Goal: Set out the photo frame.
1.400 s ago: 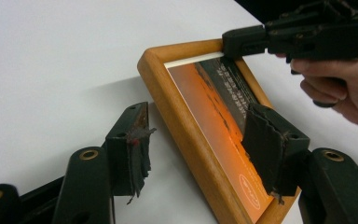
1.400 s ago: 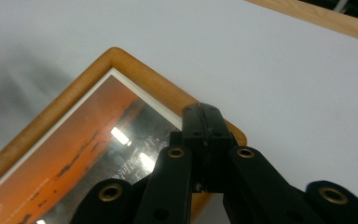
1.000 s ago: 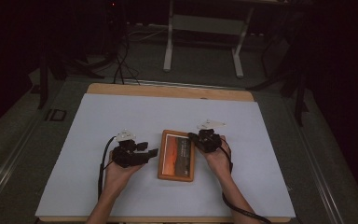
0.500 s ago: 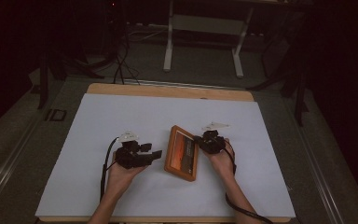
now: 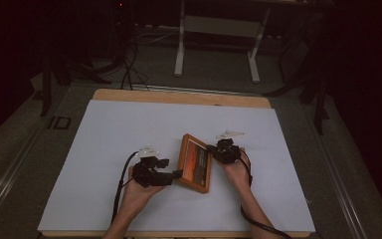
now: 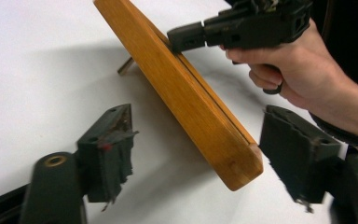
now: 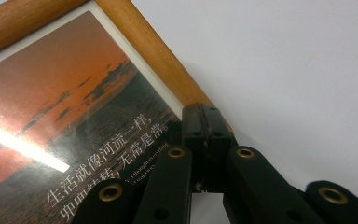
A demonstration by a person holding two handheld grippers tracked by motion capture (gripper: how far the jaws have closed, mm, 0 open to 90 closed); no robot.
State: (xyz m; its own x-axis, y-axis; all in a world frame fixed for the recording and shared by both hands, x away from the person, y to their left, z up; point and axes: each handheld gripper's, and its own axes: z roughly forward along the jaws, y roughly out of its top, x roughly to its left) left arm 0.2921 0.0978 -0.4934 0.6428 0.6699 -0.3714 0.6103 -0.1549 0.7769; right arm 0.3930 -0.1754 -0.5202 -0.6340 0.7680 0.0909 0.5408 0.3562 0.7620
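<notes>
My right gripper [image 5: 218, 151] has its jaws pressed together on the edge of the wooden picture frame [image 5: 195, 163], at the side toward my right hand [image 5: 237, 169]; in the right gripper view the black pads [image 7: 208, 135] pinch the wood rim just where it meets the glass. The frame stands tilted, with its far side lifted and a small strut [image 6: 125, 66] visible behind it in the left gripper view. It is near the front edge of the tabletop, a little right of the middle.

My left gripper [image 5: 175, 175] has just been opening its jaws; now they are spread wide, and the near corner of the frame lies between them, but the pads do not touch it.

I judge the step in hand is to set the frame upright on its strut. To do it well I would keep the right grip firm and low on the rim, not sliding onto the glass, and keep the left jaws close around the corner as a guard until the strut carries the weight.

The table [image 5: 129, 129] is covered with a plain white sheet, with a wood border at the far edge. Behind it the room is dark, with cables [image 5: 129, 59] on the floor and a white stand [image 5: 219, 40].
</notes>
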